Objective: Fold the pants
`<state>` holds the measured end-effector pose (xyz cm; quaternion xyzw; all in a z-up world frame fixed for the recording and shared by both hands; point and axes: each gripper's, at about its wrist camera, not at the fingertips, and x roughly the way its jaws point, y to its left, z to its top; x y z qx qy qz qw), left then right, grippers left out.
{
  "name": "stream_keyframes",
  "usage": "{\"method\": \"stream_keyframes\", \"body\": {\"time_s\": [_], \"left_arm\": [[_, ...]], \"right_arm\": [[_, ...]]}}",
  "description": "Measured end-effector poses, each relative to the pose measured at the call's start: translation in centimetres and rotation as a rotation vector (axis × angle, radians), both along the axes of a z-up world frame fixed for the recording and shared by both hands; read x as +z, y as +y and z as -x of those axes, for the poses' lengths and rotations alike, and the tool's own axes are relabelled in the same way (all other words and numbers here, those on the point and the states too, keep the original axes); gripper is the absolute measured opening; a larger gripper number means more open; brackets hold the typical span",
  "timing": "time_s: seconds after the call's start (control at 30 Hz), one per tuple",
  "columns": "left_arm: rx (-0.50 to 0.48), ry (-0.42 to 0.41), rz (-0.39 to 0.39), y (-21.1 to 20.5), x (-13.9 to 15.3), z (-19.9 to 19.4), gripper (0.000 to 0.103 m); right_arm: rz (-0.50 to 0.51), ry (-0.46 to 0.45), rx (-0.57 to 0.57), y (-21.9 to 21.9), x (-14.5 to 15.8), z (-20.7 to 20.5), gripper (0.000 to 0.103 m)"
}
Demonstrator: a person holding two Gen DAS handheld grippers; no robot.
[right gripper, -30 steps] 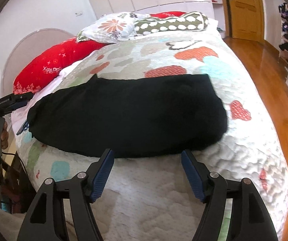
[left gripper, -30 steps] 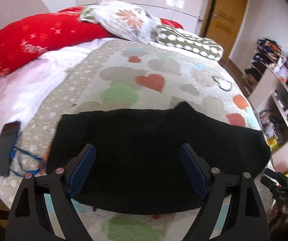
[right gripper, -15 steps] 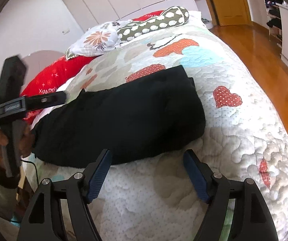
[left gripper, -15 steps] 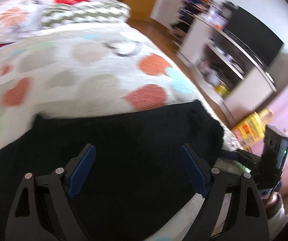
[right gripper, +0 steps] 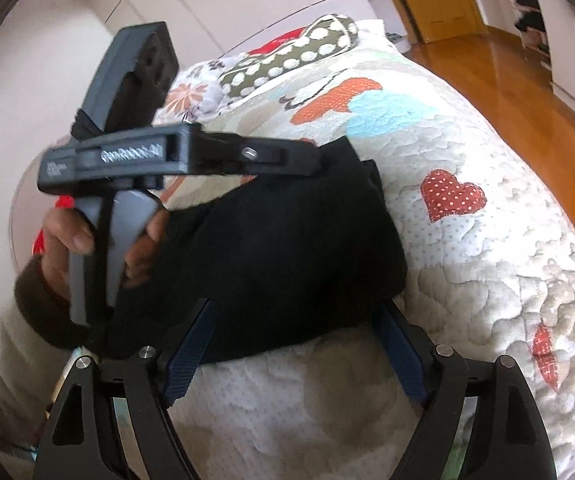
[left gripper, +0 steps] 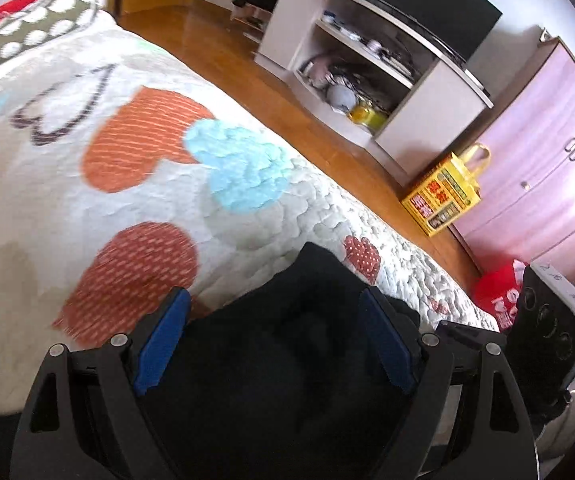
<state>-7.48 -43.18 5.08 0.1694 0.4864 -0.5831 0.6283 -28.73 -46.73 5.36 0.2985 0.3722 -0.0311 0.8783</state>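
Black pants (right gripper: 295, 256) lie folded in a strip on the heart-patterned quilt (right gripper: 487, 280), one end toward the bed's right edge. In the left wrist view the pants (left gripper: 287, 360) fill the space under and between my open left gripper (left gripper: 275, 328) fingers, near the pants' end. In the right wrist view my right gripper (right gripper: 299, 340) is open, its blue pads at the pants' near edge. The left gripper's body (right gripper: 175, 156) shows there above the pants, held by a hand.
Pillows (right gripper: 287, 60) lie at the bed's head. Wooden floor (left gripper: 271, 80) runs along the bed's right side, with a white shelf unit (left gripper: 367, 72), a yellow bag (left gripper: 443, 196) and a pink cabinet (left gripper: 547, 160). The right gripper's body (left gripper: 547, 332) shows at right.
My left gripper swung right along the pants toward their end near the bed edge. My right gripper moved closer, its pads now at the pants' near edge. Both stay open.
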Motion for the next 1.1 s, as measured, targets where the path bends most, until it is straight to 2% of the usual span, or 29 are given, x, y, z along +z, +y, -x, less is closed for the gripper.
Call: {"method": "stream_keyframes", "body": {"time_s": [0.1, 0.17, 0.2, 0.23, 0.27, 0.33, 0.4, 0.47, 0.57, 0.63, 0.67, 0.7, 0.73, 0.77, 0.83, 0.93, 0.97, 1.0, 1.07, 1.1], "left_arm": [[-0.014, -0.004, 0.009, -0.9, -0.9, 0.7, 0.086], [-0.018, -0.04, 0.015, -1.4, -1.4, 1.1, 0.074], [-0.022, -0.071, 0.019, -1.4, -1.6, 1.5, 0.072], [-0.024, -0.083, 0.027, -1.4, -1.7, 1.5, 0.065], [-0.025, -0.084, 0.03, -1.4, -1.7, 1.5, 0.052], [-0.024, -0.042, 0.035, -1.1, -1.5, 1.0, 0.032], [-0.003, -0.009, 0.039, -0.8, -1.1, 0.6, 0.027], [0.011, -0.01, 0.057, 0.1, -0.1, 0.3, 0.024], [0.062, 0.001, 0.125, 2.7, 3.1, -0.7, 0.024], [0.114, -0.003, 0.164, 5.4, 5.7, -2.0, 0.03], [0.153, -0.007, 0.173, 7.1, 7.0, -2.8, 0.047], [0.216, -0.017, 0.179, 9.5, 8.3, -3.8, 0.058], [0.276, -0.025, 0.19, 11.5, 9.2, -4.6, 0.076], [0.317, -0.027, 0.2, 13.1, 9.6, -5.2, 0.082], [0.426, -0.015, 0.217, 18.1, 10.4, -6.4, 0.082], [0.556, 0.0, 0.186, 24.5, 10.0, -7.0, 0.084], [0.58, 0.003, 0.167, 25.6, 9.5, -6.9, 0.084], [0.612, 0.01, 0.123, 27.5, 8.7, -6.7, 0.084], [0.639, 0.021, 0.071, 29.5, 7.5, -5.8, 0.084], [0.651, 0.024, 0.061, 30.1, 7.1, -5.2, 0.084]], "right_arm": [[-0.056, -0.019, -0.045, -0.6, -0.2, -0.3, 0.084], [-0.082, -0.028, -0.08, -1.0, -0.4, -0.7, 0.08], [-0.081, -0.029, -0.095, -1.1, -0.4, -0.8, 0.065], [-0.065, -0.026, -0.11, -1.2, -0.5, -1.0, 0.05], [-0.063, -0.019, -0.12, -1.4, -0.7, -1.2, 0.022], [-0.103, -0.024, -0.128, -1.8, -1.1, -1.3, 0.019], [-0.083, -0.052, -0.119, -1.4, -0.2, -1.3, 0.017], [-0.027, -0.075, -0.095, -0.6, 1.3, -1.5, 0.016], [0.046, -0.126, -0.036, 0.8, 4.2, -2.2, 0.016], [0.109, -0.168, 0.018, 2.4, 6.5, -2.8, 0.016], [0.134, -0.194, 0.055, 3.5, 7.8, -3.3, 0.016], [0.149, -0.213, 0.088, 4.4, 8.6, -3.8, 0.016], [0.169, -0.232, 0.133, 5.7, 9.5, -4.4, 0.016], [0.2, -0.244, 0.176, 7.3, 10.1, -5.1, 0.016], [0.233, -0.252, 0.251, 10.0, 10.3, -6.4, 0.016], [0.194, -0.218, 0.391, 14.7, 8.0, -9.3, 0.024], [0.178, -0.189, 0.43, 16.2, 6.6, -10.4, 0.036], [0.154, -0.147, 0.467, 17.5, 5.2, -11.4, 0.052], [0.064, -0.044, 0.542, 19.2, 3.0, -12.5, 0.055], [0.032, -0.044, 0.562, 19.4, 3.0, -12.1, 0.055]]}}
